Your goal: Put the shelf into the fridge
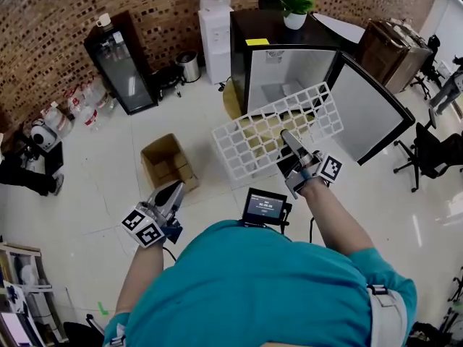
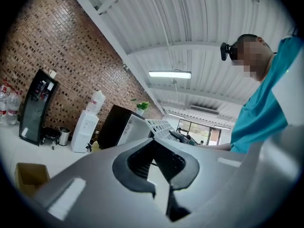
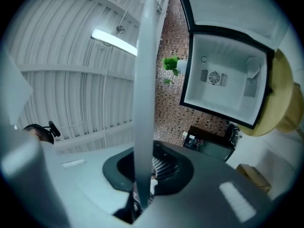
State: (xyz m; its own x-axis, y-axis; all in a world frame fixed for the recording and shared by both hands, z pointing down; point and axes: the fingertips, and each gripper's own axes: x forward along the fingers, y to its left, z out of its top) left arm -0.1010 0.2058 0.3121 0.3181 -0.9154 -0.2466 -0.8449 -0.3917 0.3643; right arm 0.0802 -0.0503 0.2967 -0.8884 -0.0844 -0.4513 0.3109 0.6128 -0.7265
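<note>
As the fridge (image 1: 289,74) is standing open beyond its jaws, you are clenching the right gripper (image 1: 286,134) on the shelf (image 1: 249,144) by its edge to steer it in, the left gripper (image 1: 176,189) idling closed, empty.

The head camera looks steeply down at the fridge (image 1: 289,78). The camera on the left tool (image 1: 176,188) tilts toward the ceiling (image 2: 190,32); that on the right tool (image 1: 287,137) faces the fridge, seen by all three.

- Shelf (image 1: 278,132) was white, an open square grid.
- Fridge (image 1: 286,67) showed a black casing and white interior, with a yellow note (image 1: 257,42) on top.
- Wall (image 1: 58,6) was mottled red-brown brick.
- Floor (image 1: 94,172) was pale and glossy.
- Box (image 1: 168,163) was brown cardboard.
- Shirt (image 1: 275,288) was teal.
- Left gripper (image 1: 176,188) and right gripper (image 1: 287,136) were grey, with black-and-white marker squares.
</note>
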